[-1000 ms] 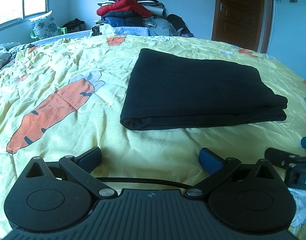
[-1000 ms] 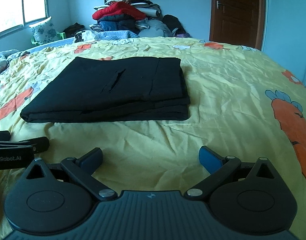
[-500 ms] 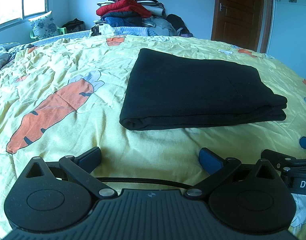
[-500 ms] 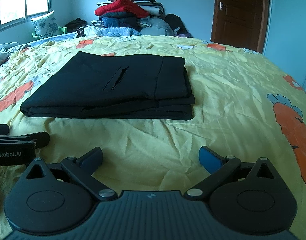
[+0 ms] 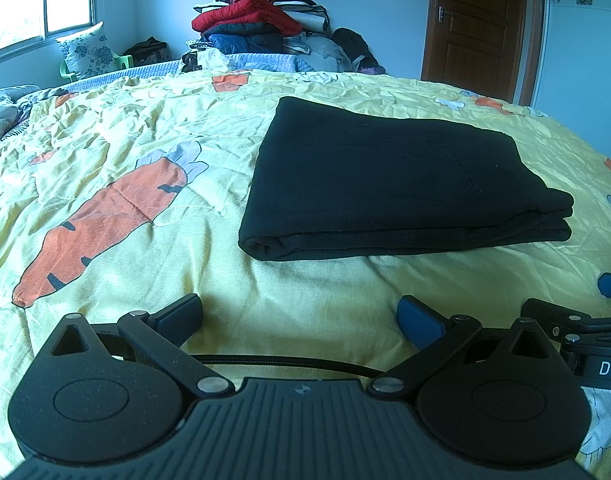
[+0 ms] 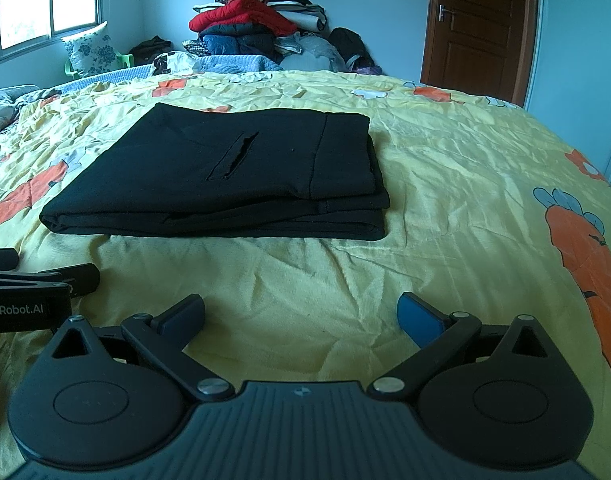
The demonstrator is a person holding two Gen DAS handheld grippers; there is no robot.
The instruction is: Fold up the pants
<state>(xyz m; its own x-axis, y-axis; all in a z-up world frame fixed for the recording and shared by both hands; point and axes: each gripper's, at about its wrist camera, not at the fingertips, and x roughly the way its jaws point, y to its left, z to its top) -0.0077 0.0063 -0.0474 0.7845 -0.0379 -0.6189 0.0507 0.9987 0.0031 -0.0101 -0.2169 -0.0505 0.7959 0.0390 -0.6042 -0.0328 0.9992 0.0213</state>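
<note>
Black pants (image 5: 389, 176) lie folded into a flat rectangle on the yellow carrot-print bedspread (image 5: 117, 152). In the right wrist view the same pants (image 6: 233, 176) show a pocket slit on top and stacked layers at the near edge. My left gripper (image 5: 299, 314) is open, low over the bedspread, short of the pants' near edge, with nothing between its fingers. My right gripper (image 6: 301, 312) is also open and holds nothing, in front of the pants' right corner. Each gripper appears at the edge of the other's view: right gripper (image 5: 577, 320), left gripper (image 6: 45, 280).
A pile of clothes (image 5: 257, 20) sits beyond the far end of the bed. A brown door (image 5: 473, 28) stands at the back right, a window (image 5: 41, 4) and a floral pillow (image 5: 87, 50) at the back left. Crumpled grey bedding (image 5: 1, 116) lies at the left edge.
Both grippers have shifted slightly, so the pants sit a little differently in each view. The pants lie as before and both grippers stay open.
</note>
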